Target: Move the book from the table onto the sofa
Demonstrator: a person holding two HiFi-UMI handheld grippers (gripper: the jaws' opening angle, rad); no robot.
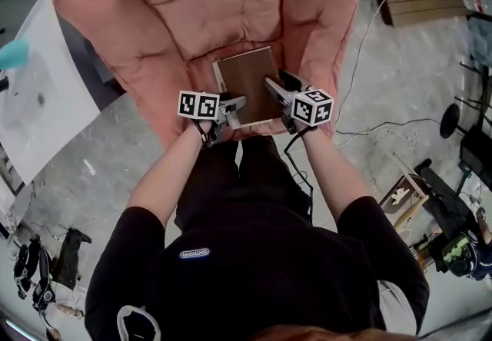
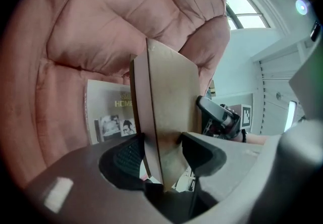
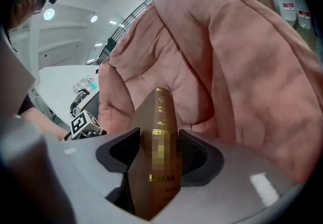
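Book [image 1: 247, 82]: brown hardback, gilt spine lettering, held over the sofa seat.
Sofa [image 1: 154, 9]: pink, puffy, quilted; a magazine [image 2: 108, 112] lies on it.
Left tongs [image 2: 161, 150]: clamped on the book's edge.
Right tongs [image 3: 160, 155]: clamped on its spine.

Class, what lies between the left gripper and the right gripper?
The book, held over the sofa. The left gripper is shut on one edge, the right gripper on its spine. The head view shows this best.
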